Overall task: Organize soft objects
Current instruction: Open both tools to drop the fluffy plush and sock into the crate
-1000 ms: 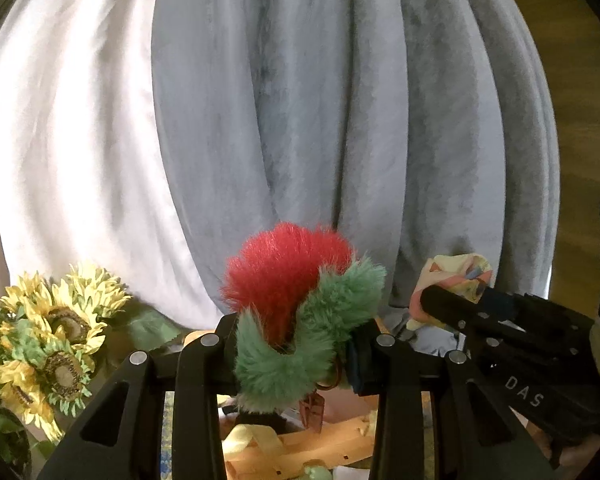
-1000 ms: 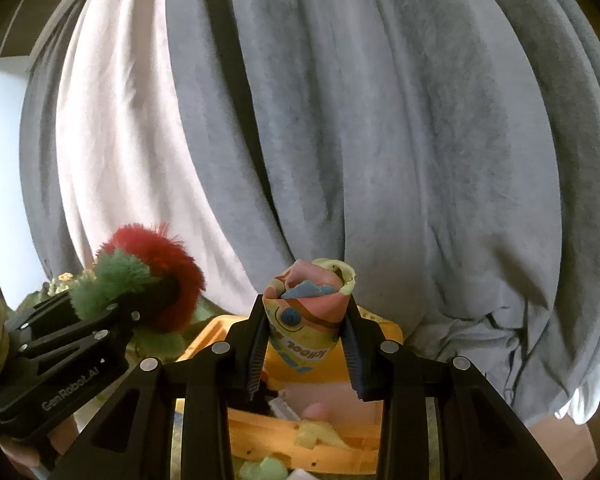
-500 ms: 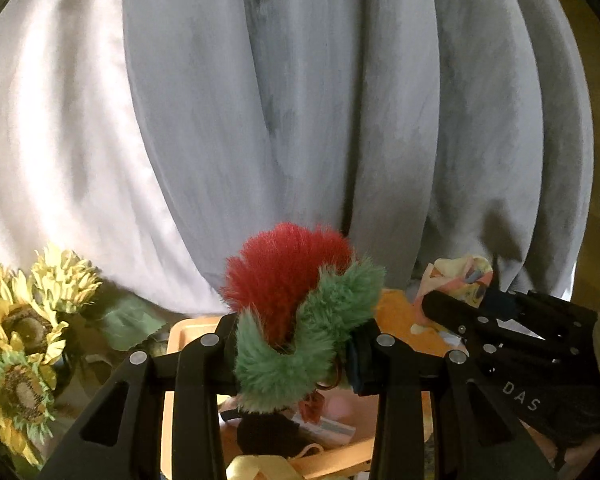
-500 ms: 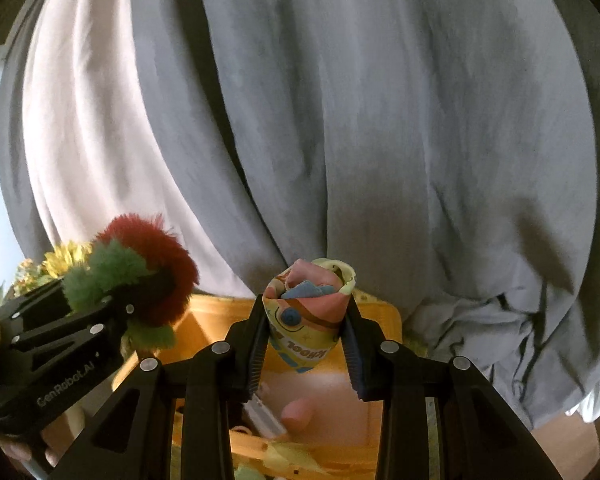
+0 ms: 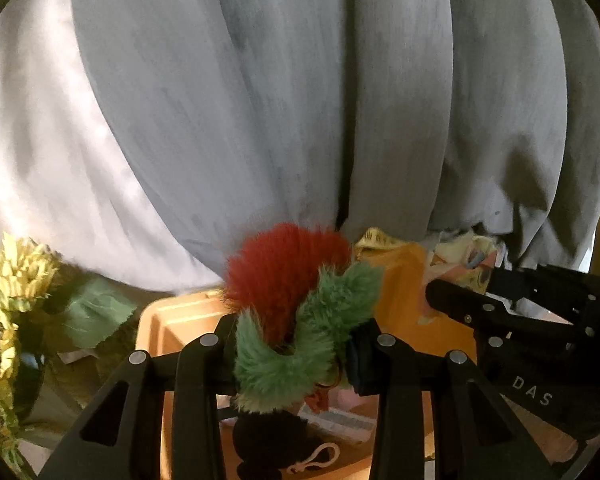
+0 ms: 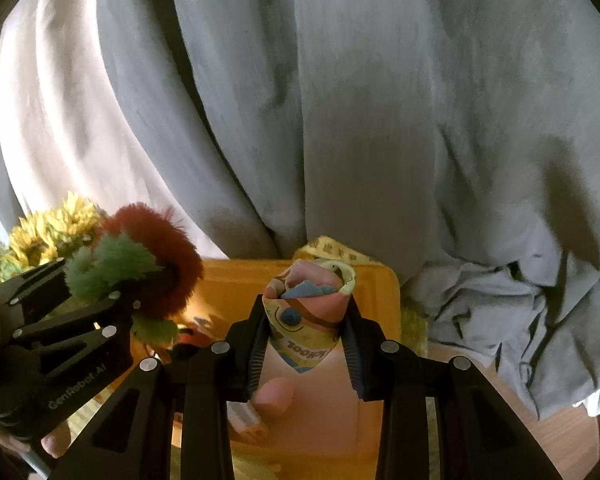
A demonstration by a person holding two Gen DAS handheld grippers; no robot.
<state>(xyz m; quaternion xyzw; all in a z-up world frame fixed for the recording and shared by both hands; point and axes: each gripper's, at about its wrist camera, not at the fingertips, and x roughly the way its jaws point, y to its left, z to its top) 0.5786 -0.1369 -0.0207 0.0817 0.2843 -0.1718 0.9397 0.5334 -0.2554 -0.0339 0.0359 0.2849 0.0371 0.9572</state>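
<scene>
My left gripper (image 5: 296, 344) is shut on a fluffy red and green plush (image 5: 296, 300), held above an orange bin (image 5: 172, 320). It also shows in the right wrist view (image 6: 136, 264) at the left. My right gripper (image 6: 306, 332) is shut on a rolled colourful printed cloth (image 6: 308, 312), held over the same orange bin (image 6: 380, 292). That cloth shows at the right in the left wrist view (image 5: 468, 260). A black plush with a pink clip (image 5: 272, 440) and a pink soft piece (image 6: 274, 396) lie inside the bin.
Grey curtains (image 5: 300, 100) hang close behind the bin. Yellow sunflowers (image 5: 16, 276) stand to the left, also in the right wrist view (image 6: 48, 232). Crumpled grey fabric (image 6: 500, 312) lies at the right on a wooden floor (image 6: 560, 436).
Both grippers have moved forward and tilted down over the orange bin, which fills more of each view. The sunflowers have slid left. Both grips are unchanged.
</scene>
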